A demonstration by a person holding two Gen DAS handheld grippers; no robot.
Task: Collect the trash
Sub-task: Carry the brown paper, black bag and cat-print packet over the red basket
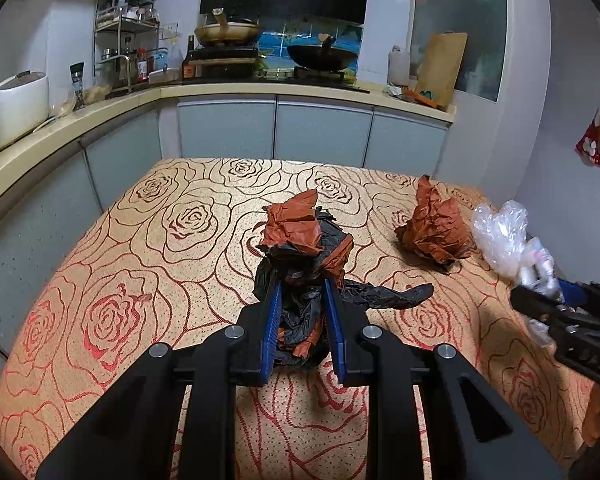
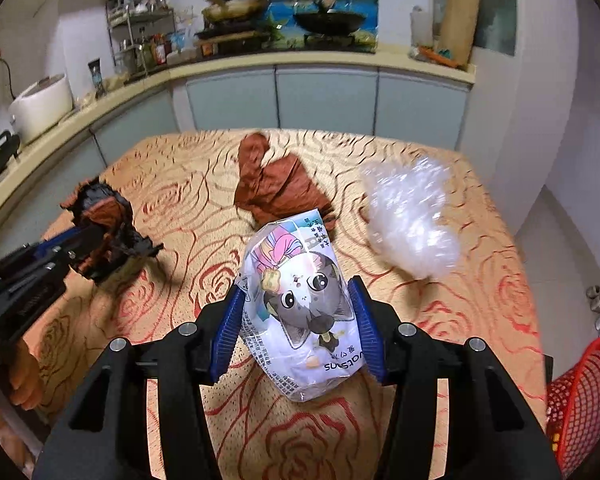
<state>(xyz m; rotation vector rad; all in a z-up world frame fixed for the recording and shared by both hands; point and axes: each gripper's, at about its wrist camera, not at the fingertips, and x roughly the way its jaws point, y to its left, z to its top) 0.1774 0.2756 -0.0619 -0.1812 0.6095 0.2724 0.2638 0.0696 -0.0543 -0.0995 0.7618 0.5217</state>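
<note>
While both tools are carrying something, most of the risk is sitting in how loosely each load is being held. The left tool (image 1: 300, 304) is pinching narrow on a crumpled wad of black and rust-orange plastic bags (image 1: 304, 248), with a long black tail trailing off to one side above the rose-patterned cloth covering the bench (image 1: 140, 240); that tail is likely to drag or snag, and the slick film could be pulled out from between the blue pads. The right tool (image 2: 298, 320) is clamping a glossy white cartoon-cat plastic packet (image 2: 300, 312) at about half width. The packet is bulging well past the pads, so it may squirt free if the squeeze is uneven.

A crumpled rust-orange bag (image 2: 276, 188) and a wad of clear plastic film (image 2: 412, 216) are lying on the bench beyond the packet, near enough for a swinging load to knock them off. The red mesh basket (image 2: 580, 396) is sitting low beyond the bench's right edge, so a light packet dropped from above could easily miss it.
</note>
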